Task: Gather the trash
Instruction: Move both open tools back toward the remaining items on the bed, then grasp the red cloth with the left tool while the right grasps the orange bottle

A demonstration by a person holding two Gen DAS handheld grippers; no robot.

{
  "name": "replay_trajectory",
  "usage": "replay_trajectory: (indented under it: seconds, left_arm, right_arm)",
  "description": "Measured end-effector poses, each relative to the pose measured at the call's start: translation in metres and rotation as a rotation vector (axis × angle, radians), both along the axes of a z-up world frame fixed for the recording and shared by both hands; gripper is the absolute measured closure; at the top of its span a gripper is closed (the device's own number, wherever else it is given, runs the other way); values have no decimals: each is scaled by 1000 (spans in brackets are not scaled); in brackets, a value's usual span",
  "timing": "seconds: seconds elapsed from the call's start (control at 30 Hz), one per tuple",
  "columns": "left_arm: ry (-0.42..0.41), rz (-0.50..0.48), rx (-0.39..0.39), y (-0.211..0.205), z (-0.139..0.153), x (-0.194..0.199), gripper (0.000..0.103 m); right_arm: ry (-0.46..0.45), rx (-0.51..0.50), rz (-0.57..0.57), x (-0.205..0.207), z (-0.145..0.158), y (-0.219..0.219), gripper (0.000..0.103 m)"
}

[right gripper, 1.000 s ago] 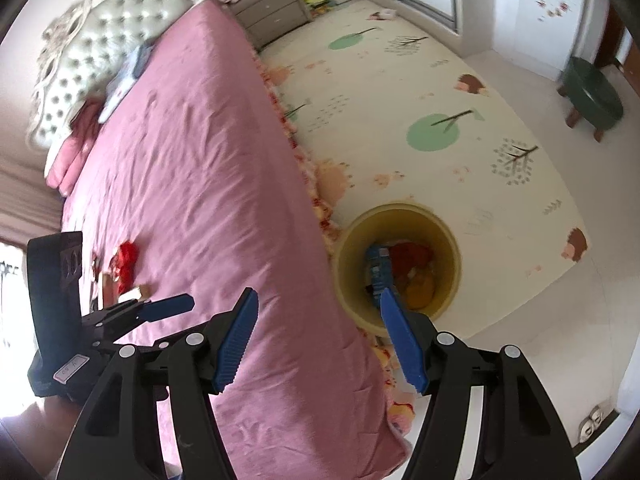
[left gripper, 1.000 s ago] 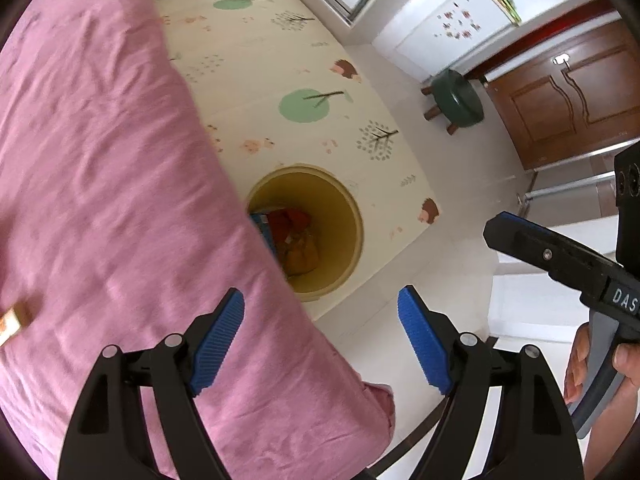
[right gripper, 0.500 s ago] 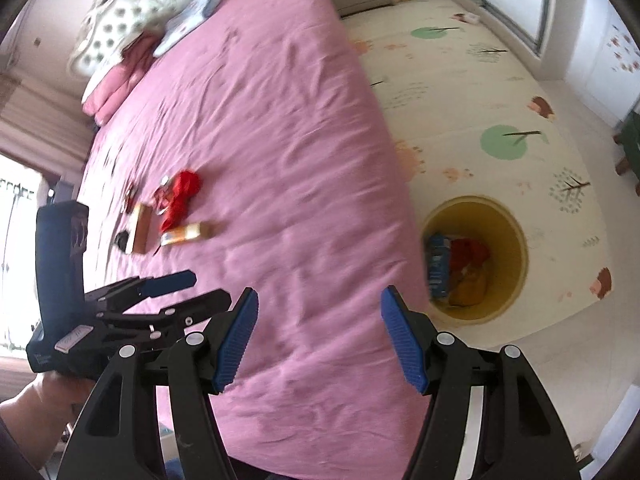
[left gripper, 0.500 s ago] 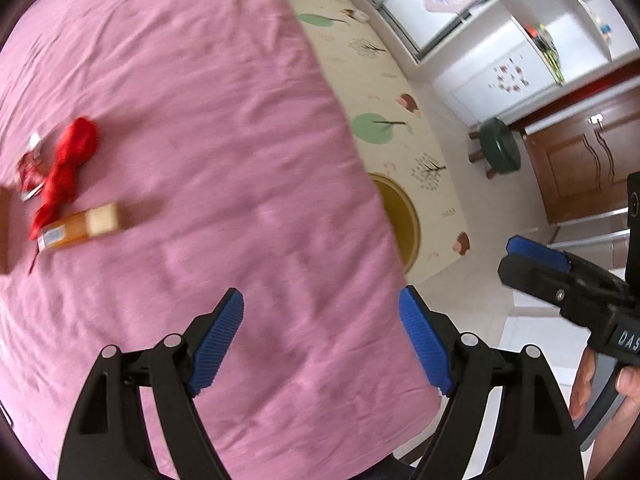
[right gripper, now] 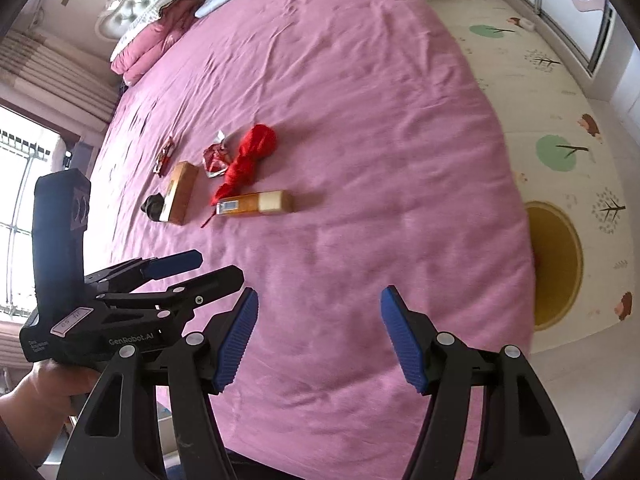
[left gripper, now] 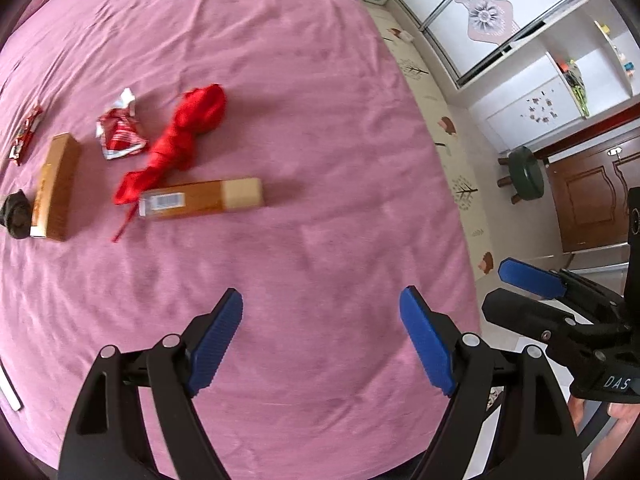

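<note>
Both views have swung away from the yellow bin — a second ago it sat near the middle of each frame with trash visible inside, and now only its rim (right gripper: 560, 264) shows at the right edge of the right wrist view, on the patterned floor mat (right gripper: 560, 92), while the pink bedspread (left gripper: 300, 80) fills the pictures. That suggests a drop-off is finished and the person is turning back for the next piece. The left hand-held gripper (left gripper: 322, 338) has its blue ribbed pads spread wide with nothing between them; the right hand-held gripper (right gripper: 318, 338) is likewise spread and empty, and each shows at the edge of the other's view. The remaining trash lies grouped on the bed, left of centre in the left wrist view: a long brown carton with a pale end and a barcode label (left gripper: 202, 199), stiff and flat-sided; a crumpled red plastic bag (left gripper: 180, 140), soft and twisted, its tail touching the carton's labelled end; a creased red-and-white foil wrapper (left gripper: 118, 130) just beside the bag; a second brown box (left gripper: 56, 186) further left; a dark wad (left gripper: 15, 213) against that box; and a small red wrapper (left gripper: 25, 134) at the far left edge. The sheet is wrinkled, soft cloth — boxes should lift cleanly, the bag and foils will crush.
</note>
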State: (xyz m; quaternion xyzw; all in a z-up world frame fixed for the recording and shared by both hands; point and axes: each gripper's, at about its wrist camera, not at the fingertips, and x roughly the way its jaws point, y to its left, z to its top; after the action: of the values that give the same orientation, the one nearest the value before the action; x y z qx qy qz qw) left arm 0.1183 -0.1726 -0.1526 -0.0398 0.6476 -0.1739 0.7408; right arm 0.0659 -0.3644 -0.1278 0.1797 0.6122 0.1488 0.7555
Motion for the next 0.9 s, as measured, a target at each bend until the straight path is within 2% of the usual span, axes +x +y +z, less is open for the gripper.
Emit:
replay_trajectory:
  seconds: [0.17, 0.43, 0.7, 0.9]
  left_arm:
    - [7, 34, 19, 27, -7, 20, 22]
    - [16, 89, 46, 64, -26, 79, 22]
    - [64, 99, 73, 74, -64, 132, 22]
    - [125, 36, 92, 65, -99, 156, 22]
  right_arm:
    - [13, 11, 21, 23, -8, 26, 41]
    - [56, 12, 61, 66, -32, 59, 41]
    - [119, 27, 86, 94, -62, 81, 41]
    - [157, 8, 105, 106, -82, 88, 41]
